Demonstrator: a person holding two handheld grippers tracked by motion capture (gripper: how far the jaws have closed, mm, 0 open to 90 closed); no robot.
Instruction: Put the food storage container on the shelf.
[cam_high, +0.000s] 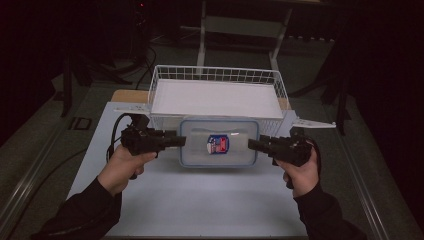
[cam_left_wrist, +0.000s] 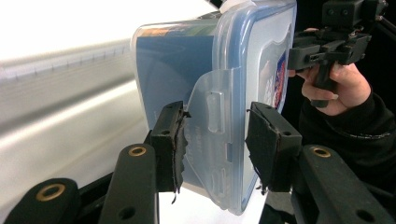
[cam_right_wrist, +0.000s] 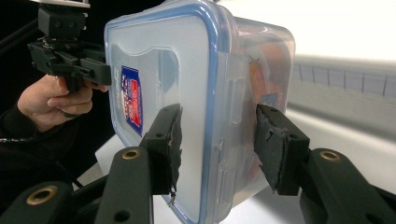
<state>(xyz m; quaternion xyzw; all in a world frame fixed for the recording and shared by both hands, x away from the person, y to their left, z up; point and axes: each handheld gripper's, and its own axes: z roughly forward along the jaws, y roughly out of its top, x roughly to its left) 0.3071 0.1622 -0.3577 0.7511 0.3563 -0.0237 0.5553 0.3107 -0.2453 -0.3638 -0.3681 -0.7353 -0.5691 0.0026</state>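
2 grippers carry 1 clear plastic food container (cam_high: 219, 143) between them, a lidded box with a blue seal and a red-and-blue label on the lid. In the high view it sits just in front of the white wire basket (cam_high: 161, 75), apparently held above the white table sheet (cam_high: 200, 205) rather than resting on it.

The left gripper (cam_high: 176, 140) has its jaws pinching the box's left end; in the left gripper view one pad (cam_left_wrist: 172, 140) lies against the body and the other sits by the lid edge, with the side latch flap between them. The right gripper (cam_high: 256, 145) grips the opposite end the same way, and in the right gripper view its pads (cam_right_wrist: 169, 140) straddle lid and body across that end's clasp. Neither pair is pressed together or spread free; both are part-closed on the box.

Judging by this, the step in hand is the 2-handed lift and carry, and the basket looks like the likely destination. The next move calls for both hands to travel together at the same height, keeping the box level and the squeeze even, and clearing the basket's near rim before going down onto its white liner (cam_high: 215, 97). Uneven motion could twist the box out of one grip or pop a latch.
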